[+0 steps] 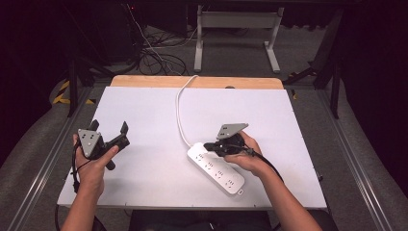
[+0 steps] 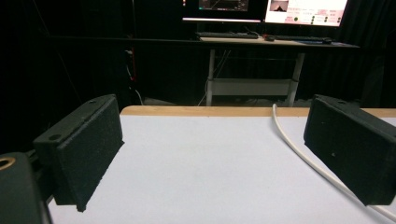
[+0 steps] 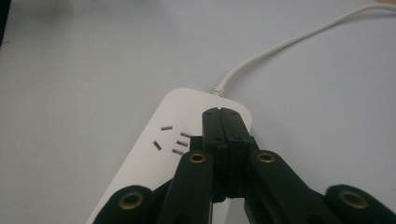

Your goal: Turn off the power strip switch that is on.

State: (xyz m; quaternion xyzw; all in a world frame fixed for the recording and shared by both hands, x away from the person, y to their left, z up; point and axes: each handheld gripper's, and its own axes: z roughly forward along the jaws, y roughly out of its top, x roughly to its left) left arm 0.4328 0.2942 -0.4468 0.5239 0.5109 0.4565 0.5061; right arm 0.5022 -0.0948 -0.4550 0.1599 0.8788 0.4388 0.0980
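A white power strip (image 1: 216,168) lies slantwise on the white table (image 1: 144,173), its white cord (image 1: 180,110) running off over the far edge. My right gripper (image 1: 209,145) hovers over the cord end of the strip (image 3: 187,126), jaws pressed together with nothing between them. Whether the tips (image 3: 223,114) touch the strip I cannot tell. My left gripper (image 1: 109,128) is held at the table's left, well away from the strip, jaws spread wide and empty. Its view looks across the table, with the cord (image 2: 303,156) passing by the right pad (image 2: 348,144).
A wooden strip (image 1: 197,82) borders the table's far edge. Beyond it stand a desk frame (image 1: 238,33) and tangled cables (image 1: 154,57) on the floor. Metal rails (image 1: 48,159) run along both sides of the table. Monitors (image 2: 306,10) glow at the back.
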